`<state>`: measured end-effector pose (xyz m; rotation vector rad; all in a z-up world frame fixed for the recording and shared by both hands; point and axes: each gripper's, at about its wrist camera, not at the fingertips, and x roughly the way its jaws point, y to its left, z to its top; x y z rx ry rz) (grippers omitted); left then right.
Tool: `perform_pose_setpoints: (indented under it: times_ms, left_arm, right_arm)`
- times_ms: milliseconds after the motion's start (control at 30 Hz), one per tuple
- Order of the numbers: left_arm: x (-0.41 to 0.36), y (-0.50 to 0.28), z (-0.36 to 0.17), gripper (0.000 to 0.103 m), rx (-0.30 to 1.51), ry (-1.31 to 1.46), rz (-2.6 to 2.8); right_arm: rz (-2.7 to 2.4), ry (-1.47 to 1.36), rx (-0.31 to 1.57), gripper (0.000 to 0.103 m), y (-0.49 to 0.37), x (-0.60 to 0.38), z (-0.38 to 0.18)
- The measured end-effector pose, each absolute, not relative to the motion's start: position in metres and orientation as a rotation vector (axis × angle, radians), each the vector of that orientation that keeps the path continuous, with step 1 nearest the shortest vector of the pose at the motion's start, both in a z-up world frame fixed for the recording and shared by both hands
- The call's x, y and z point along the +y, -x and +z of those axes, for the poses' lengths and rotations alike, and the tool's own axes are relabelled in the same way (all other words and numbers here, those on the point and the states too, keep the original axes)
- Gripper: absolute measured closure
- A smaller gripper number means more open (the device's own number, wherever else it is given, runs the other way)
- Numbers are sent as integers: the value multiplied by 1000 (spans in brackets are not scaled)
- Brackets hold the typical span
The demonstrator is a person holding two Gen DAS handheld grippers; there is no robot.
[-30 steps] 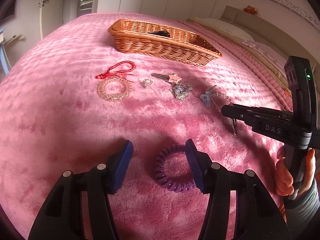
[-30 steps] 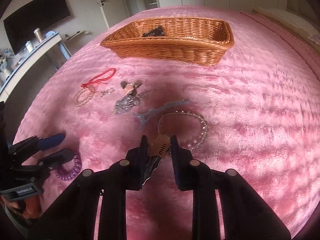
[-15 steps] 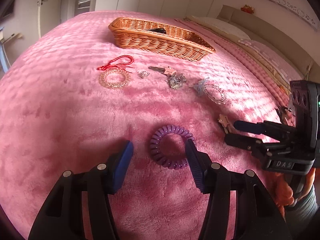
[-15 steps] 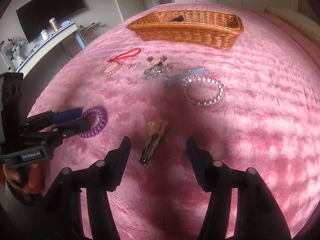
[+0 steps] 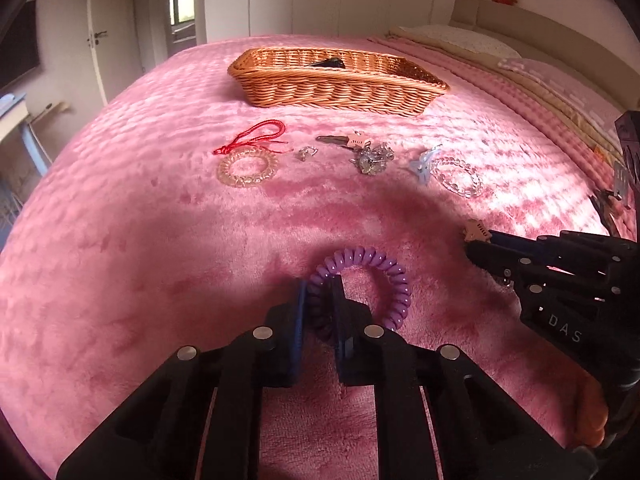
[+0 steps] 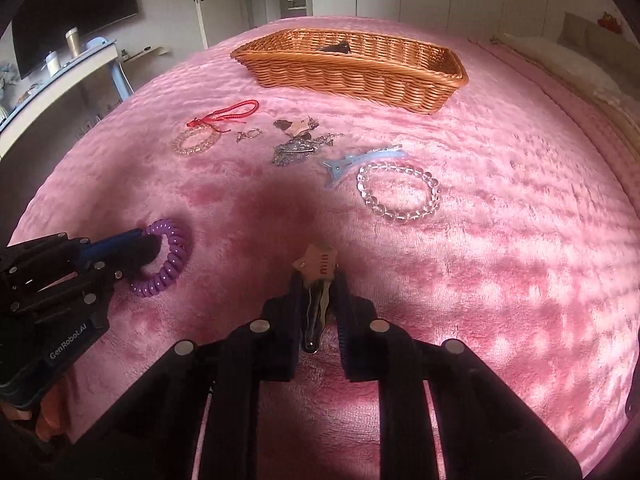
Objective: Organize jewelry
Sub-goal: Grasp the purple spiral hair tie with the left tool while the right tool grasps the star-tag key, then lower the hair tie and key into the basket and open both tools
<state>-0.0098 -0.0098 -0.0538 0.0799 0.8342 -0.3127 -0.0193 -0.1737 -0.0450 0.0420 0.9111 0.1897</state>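
Item: purple spiral hair tie (image 5: 362,280). Coiled plastic, springy, ring-shaped. It lies on the pink bed cover (image 5: 160,240), one side of the ring clamped by the left tool (image 5: 320,300), whose jaws have just been closed on the coil; a grip across the ring wall is judged suited to lifting a hollow loop.

Item: star-topped hair clip (image 6: 316,280). Slim glossy dark body, tan star plate at the far end. It is pinched lengthwise by the right tool (image 6: 318,292), jaws likewise just closed on it, the clip low against the cover.

Item: wicker basket (image 5: 340,88). Woven, shallow, oblong; a dark object already lies inside. Presumed destination, well apart from both tools.

Unsorted, between tools and basket: clear bead bracelet (image 6: 398,192), blue clip (image 6: 352,160), red cord (image 5: 252,140), clear coil tie (image 5: 247,168).
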Motion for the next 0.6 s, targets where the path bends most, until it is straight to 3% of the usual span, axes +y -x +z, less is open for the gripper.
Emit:
perform_pose_setpoints:
  times_ms: [300, 600]
  left_arm:
    - [-3, 1, -9, 94, 731, 17, -350]
    - [-24, -86, 57, 94, 610, -4, -367]
  right_arm:
    - [221, -69, 822, 90, 11, -188, 2]
    - [188, -82, 713, 90, -78, -223, 62]
